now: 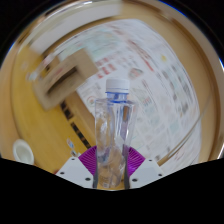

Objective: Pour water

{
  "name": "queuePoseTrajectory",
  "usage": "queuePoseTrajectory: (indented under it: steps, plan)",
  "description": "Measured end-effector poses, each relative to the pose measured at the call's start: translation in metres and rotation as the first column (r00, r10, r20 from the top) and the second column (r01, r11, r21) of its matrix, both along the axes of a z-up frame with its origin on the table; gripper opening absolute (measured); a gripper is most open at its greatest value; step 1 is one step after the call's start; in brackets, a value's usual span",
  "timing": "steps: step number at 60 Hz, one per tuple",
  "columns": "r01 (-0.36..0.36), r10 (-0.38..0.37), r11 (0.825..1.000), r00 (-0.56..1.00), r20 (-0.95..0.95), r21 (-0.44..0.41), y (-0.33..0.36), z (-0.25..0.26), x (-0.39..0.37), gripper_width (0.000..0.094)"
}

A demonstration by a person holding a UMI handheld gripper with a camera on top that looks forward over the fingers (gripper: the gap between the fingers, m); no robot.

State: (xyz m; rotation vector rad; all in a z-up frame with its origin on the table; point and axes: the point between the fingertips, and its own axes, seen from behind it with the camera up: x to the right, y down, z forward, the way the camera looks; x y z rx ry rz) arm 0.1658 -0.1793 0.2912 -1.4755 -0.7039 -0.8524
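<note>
Evidently the tool (113,166) is clamped low on the clear plastic water bottle (116,130), held upright between its purple pads above the bench (40,125); thin-walled and slick, it likely needs a firm mid-body grip.

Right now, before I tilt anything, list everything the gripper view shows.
water bottle: one, clear plastic with a pale cap, upright between the claw's fingers.
table: one, tan wood, beneath and beyond the bottle.
printed sheet: one, white with small coloured patches, spread on the table beyond the bottle; blurred.
box-like thing: one, beige, beside the sheet; too blurred to name.
round thing: one, pale, on the table beside the fingers; only partly seen.
claw: one, white fingers with purple pads, both pressing on the bottle's lower part.
</note>
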Motion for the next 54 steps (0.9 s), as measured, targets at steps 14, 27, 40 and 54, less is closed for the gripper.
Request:
queuePoseTrajectory:
  steps: [14,27,40,54]
  plan:
    - [-0.103,0.023,0.992,0.713,-0.701,-0.073,0.036,-0.033,-0.003,0.0348]
    - [-0.166,-0.056,0.968,0.588,-0.807,-0.188,0.063,-0.133,0.031,0.0347]
    - [-0.173,-0.123,0.951,0.553,-0.824,-0.258,0.073,-0.213,0.040,0.0348]
    - [-0.166,-0.071,0.964,0.592,-0.802,-0.208,0.074,-0.214,0.040,0.0406]
